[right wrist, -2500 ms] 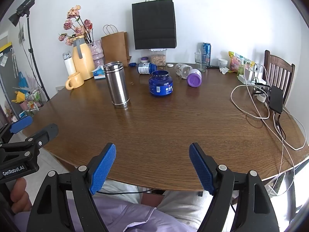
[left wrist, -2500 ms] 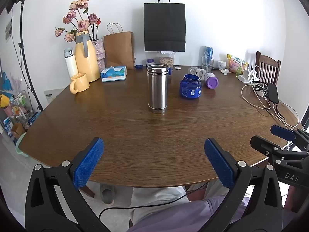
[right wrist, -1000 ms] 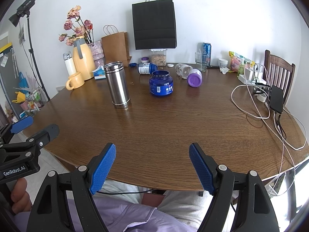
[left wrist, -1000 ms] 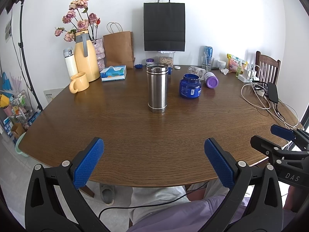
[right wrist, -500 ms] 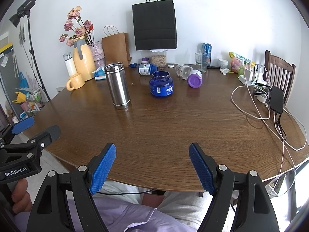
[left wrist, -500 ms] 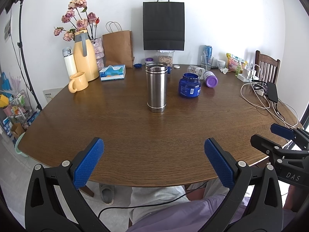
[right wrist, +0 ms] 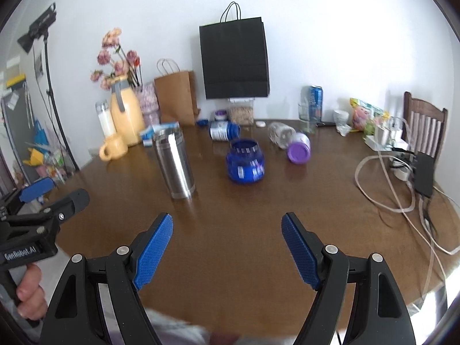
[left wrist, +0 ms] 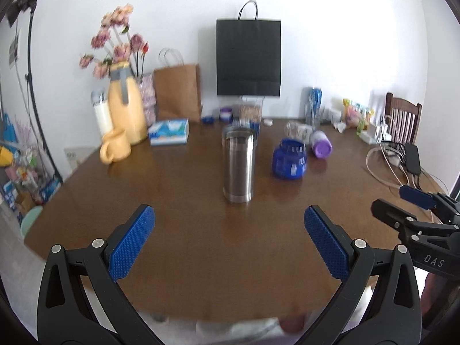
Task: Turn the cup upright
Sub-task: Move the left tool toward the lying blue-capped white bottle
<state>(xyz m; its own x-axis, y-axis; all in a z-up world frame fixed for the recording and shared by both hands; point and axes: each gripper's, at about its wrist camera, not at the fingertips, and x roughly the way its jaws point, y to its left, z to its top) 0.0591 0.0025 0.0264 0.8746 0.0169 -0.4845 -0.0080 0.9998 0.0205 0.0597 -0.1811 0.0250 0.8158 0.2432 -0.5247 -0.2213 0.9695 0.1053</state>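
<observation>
The steel cup point(left wrist: 238, 166) stands on the wooden bench point(left wrist: 201, 247), straight ahead of the left gripper point(left wrist: 229, 238) and well apart from it. The right gripper point(right wrist: 227, 247) has it ahead-left. Both jaws gape wide, holding nothing.

Both wrist views look from the table's point(left wrist: 201, 258) near edge toward the far wall, sharing the steel cup point(left wrist: 238, 166) and blue jar point(right wrist: 244, 161).
</observation>
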